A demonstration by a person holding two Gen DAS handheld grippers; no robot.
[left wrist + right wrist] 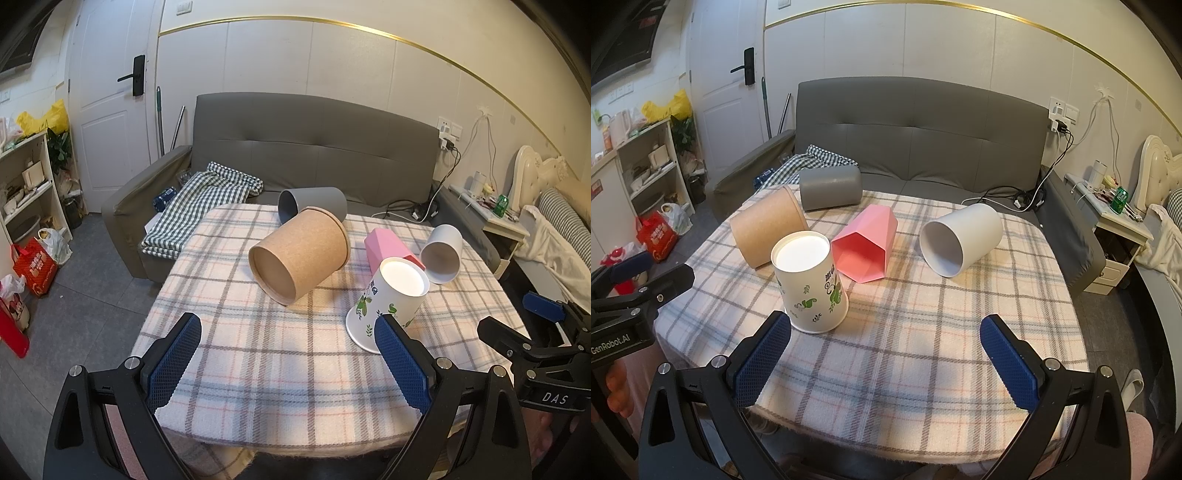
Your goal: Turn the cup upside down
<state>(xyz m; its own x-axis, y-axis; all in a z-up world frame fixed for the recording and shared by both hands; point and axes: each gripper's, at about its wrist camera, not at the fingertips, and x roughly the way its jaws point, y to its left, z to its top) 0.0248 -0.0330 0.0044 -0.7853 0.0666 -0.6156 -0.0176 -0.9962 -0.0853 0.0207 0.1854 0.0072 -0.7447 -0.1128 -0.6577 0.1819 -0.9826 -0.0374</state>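
I see a tabletop (923, 350) under a plaid cloth. The white paper cup (810, 282) with green leaf prints already stands upside down, base up, near the front. Around it four cups lie on their sides: brown (764, 229), grey (829, 188), pink (868, 245) and white (960, 240). My left tongs (290, 363) and right tongs (886, 363) both hang spread wide, holding nothing, near the table's front edge.

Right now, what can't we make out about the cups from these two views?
- Printed paper cup, left wrist view: lower rim hidden behind a left hand-held gripper finger.
- Grey cup, right wrist view: opening faces away.
- Pink cup, left wrist view: mostly hidden behind the paper cup.
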